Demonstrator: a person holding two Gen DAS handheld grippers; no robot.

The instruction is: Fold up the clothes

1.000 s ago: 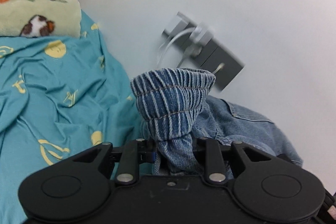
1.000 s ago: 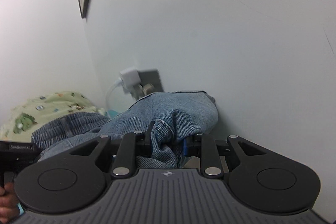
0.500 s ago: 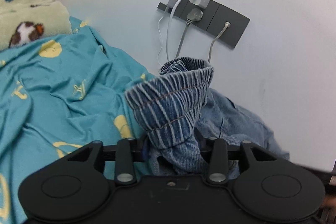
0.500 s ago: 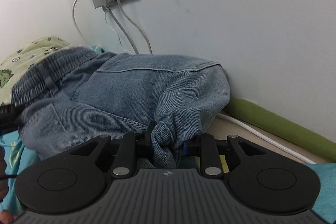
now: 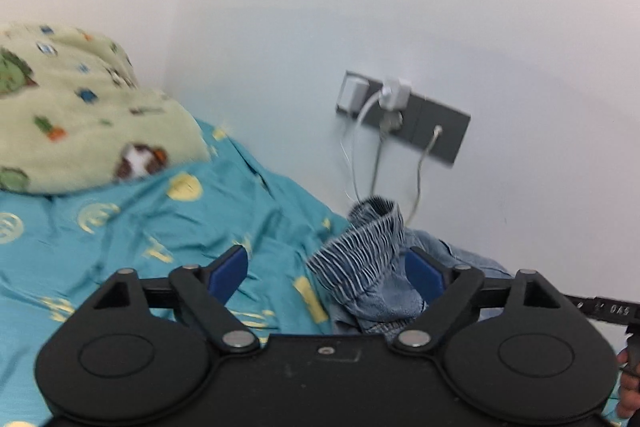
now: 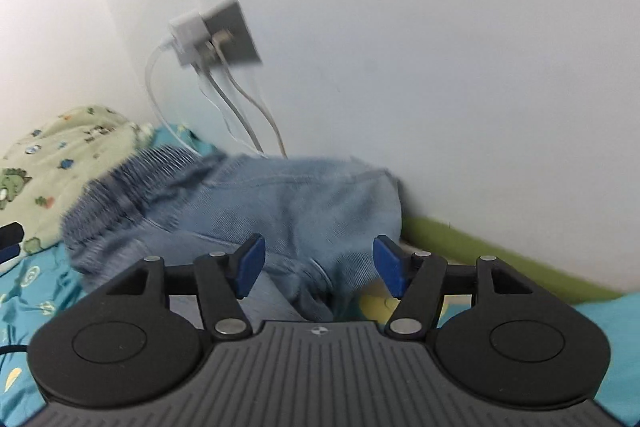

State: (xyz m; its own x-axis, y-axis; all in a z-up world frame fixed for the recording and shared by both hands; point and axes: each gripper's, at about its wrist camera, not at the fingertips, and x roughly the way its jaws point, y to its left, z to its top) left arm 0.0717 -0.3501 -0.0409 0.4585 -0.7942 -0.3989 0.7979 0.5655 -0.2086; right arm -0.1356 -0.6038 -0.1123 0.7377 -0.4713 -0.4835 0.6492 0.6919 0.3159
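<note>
Denim, light-blue jeans with a ribbed elastic waistband (image 6: 256, 203), lie bunched low centre of the right view on the teal patterned bedsheet (image 5: 120, 227), against the white wall (image 6: 440, 47) under the grey socket plate (image 5: 432, 131). Left gripper (image 5: 326, 269) is released, jaws spread, waistband standing between them but not pinched. Right gripper (image 6: 318, 265) is also released, denim lying between its blue pads. Judgement: garment is either just set down mid-fold or awaiting a grab; either way, flatten the lump, align the edges and keep cloth clear of the white cables (image 6: 240, 115). Green printed fleece blanket (image 5: 72, 115) sits upper left.
</note>
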